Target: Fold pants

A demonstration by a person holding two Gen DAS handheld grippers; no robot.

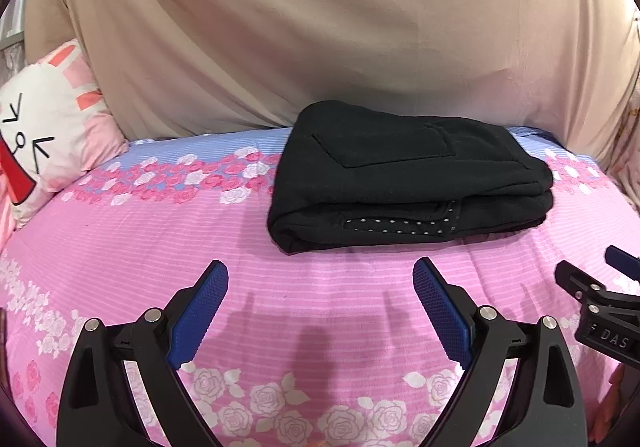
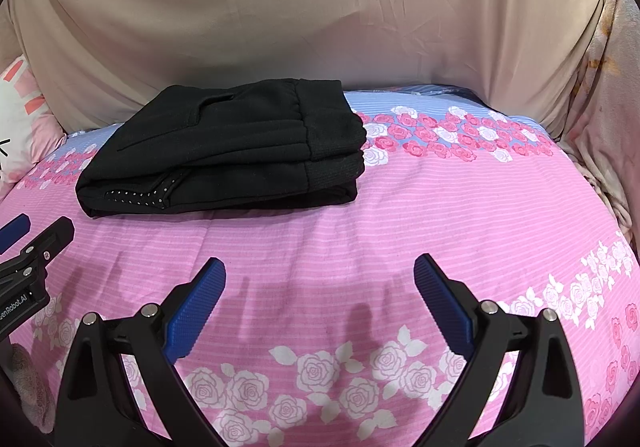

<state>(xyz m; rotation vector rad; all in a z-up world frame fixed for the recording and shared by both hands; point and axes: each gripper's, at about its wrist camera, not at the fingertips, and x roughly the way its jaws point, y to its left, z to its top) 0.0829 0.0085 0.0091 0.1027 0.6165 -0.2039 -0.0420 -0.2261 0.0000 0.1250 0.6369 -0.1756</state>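
Note:
The black pants (image 1: 408, 175) lie folded in a compact stack on the pink floral bedsheet (image 1: 280, 307), with a dotted lining showing at the front fold. They also show in the right wrist view (image 2: 224, 155), left of centre. My left gripper (image 1: 320, 275) is open and empty, a short way in front of the stack. My right gripper (image 2: 320, 271) is open and empty, in front and to the right of the stack. Each gripper shows at the edge of the other's view: the right gripper (image 1: 600, 287) and the left gripper (image 2: 28, 243).
A beige cloth (image 1: 320, 27) covers the backdrop behind the bed. A white and pink cartoon pillow (image 1: 44, 131) lies at the far left. A floral blanket (image 2: 600, 107) hangs at the right edge. Pink sheet (image 2: 460, 207) lies right of the pants.

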